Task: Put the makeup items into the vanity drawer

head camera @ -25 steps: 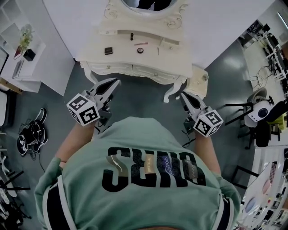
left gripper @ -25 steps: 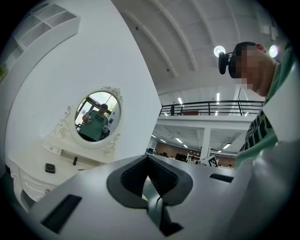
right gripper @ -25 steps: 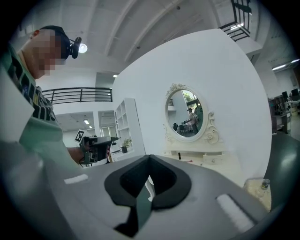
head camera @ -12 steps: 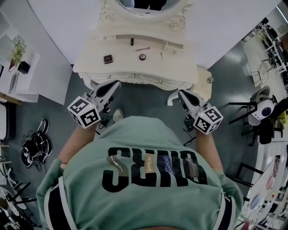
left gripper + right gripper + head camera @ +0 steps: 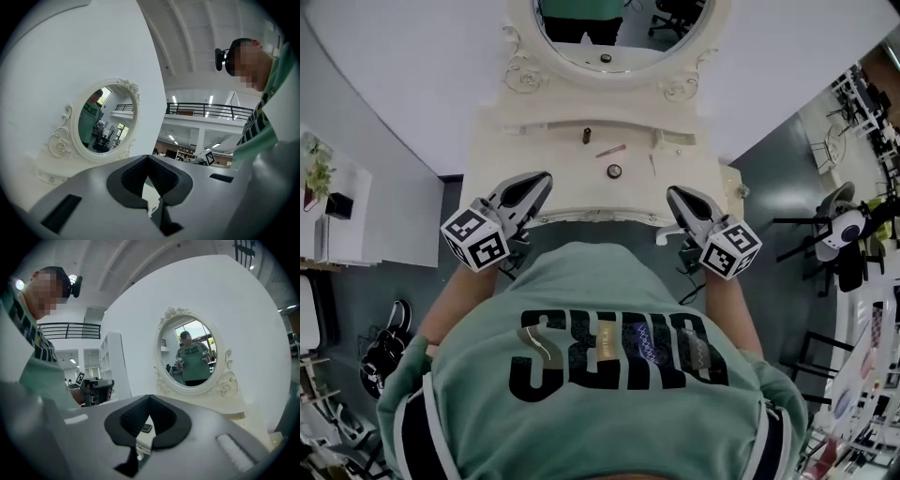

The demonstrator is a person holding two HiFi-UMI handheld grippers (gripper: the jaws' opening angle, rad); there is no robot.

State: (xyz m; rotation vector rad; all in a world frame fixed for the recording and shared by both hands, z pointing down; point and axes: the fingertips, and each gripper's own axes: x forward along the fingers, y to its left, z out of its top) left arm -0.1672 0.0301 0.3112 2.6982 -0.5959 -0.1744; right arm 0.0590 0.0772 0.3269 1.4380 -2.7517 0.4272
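Vanity top carries the makeup: a dark tube near the back edge, a pink pencil just in front of it, and a round compact mid-surface. The left gripper hangs over the front edge toward the left corner and the right gripper toward the right. Both have their jaws closed on nothing. A mirror stands along the back edge.

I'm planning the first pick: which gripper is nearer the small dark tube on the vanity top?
Left. In the head view the left gripper is just lower-left of the dark tube; the right gripper is farther off, lower-right.
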